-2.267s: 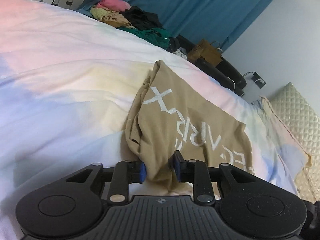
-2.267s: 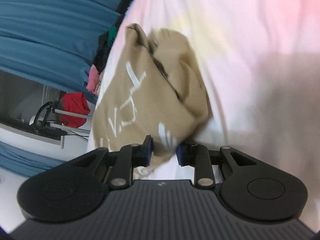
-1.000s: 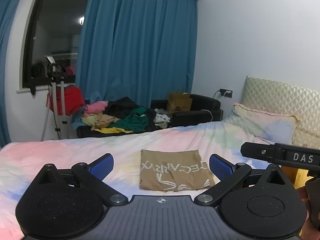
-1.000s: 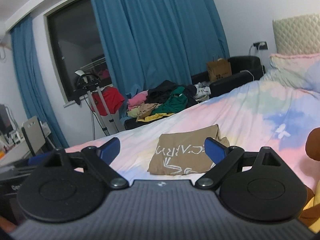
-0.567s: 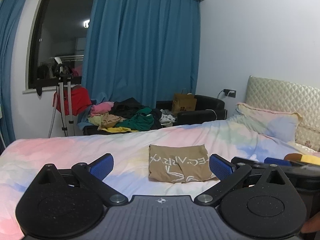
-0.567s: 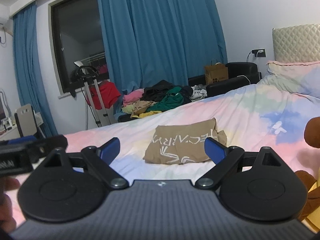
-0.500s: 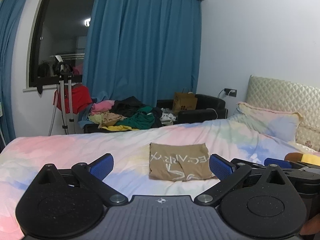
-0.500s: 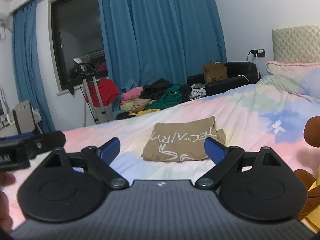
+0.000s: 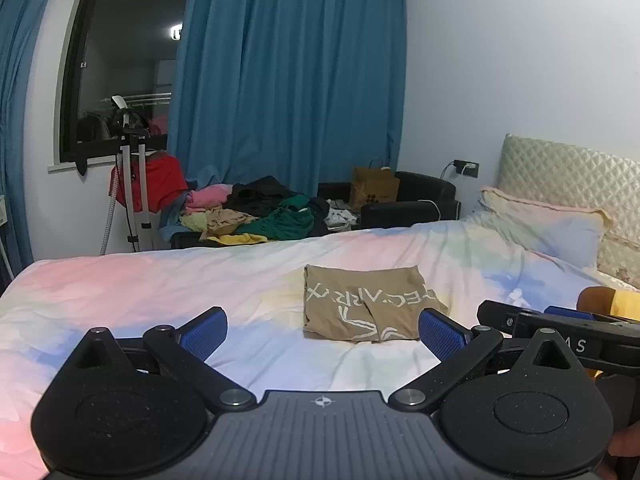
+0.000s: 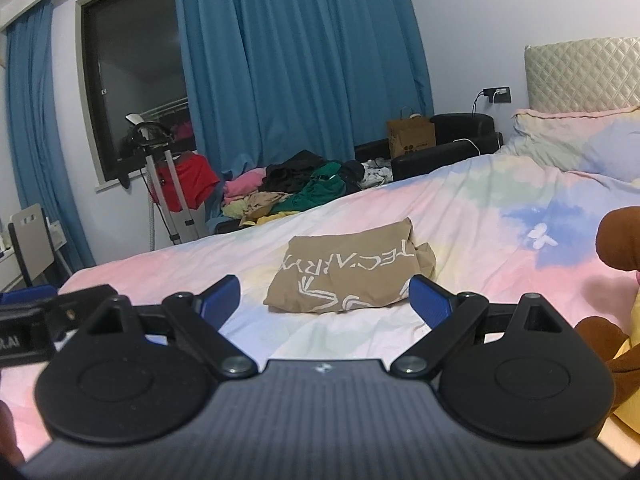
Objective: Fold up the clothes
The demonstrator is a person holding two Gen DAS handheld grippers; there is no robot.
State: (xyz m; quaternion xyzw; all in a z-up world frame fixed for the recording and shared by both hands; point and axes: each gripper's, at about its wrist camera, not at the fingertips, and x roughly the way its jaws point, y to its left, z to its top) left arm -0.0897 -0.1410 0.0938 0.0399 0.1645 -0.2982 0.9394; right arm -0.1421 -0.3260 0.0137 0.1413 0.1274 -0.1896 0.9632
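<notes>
Left wrist view: left tongs (image 9: 322, 326) spread wide, blue pads (image 9: 203, 332) far apart, nothing between them. Folded tan T-shirt (image 9: 370, 304) straight ahead and a little to the right, lying on the pastel duvet of the bed (image 9: 160, 280), apart from both pads and untouched. Long axis of the bundle across the view, left to right, white lettering upside down along it. Right wrist view: right tongs (image 10: 324, 298) likewise gaping, holding nothing, with the same tan T-shirt (image 10: 352, 276) lying dead ahead between the lines of the two pads, again crosswise. Which tongs sit nearer: hard to call, both drawn back at much the same remove; right tongs perhaps better centred on it. Look of the garment: a compact rectangle, top face fairly flat, near edge showing stacked layers, right end bulging and less tidy, with a tucked lump visible from the right wrist view. Likely a finished fold, judged from its shape; next call probably a fresh garment from the clothes pile (image 9: 256, 216) heaped on the black sofa (image 9: 408, 206) beyond the far side of the bed, under the blue curtain (image 9: 288, 80). Other tongs' body poking in at lower right of the left view, brown plush toy (image 10: 618, 240) at the right edge of the right view.
</notes>
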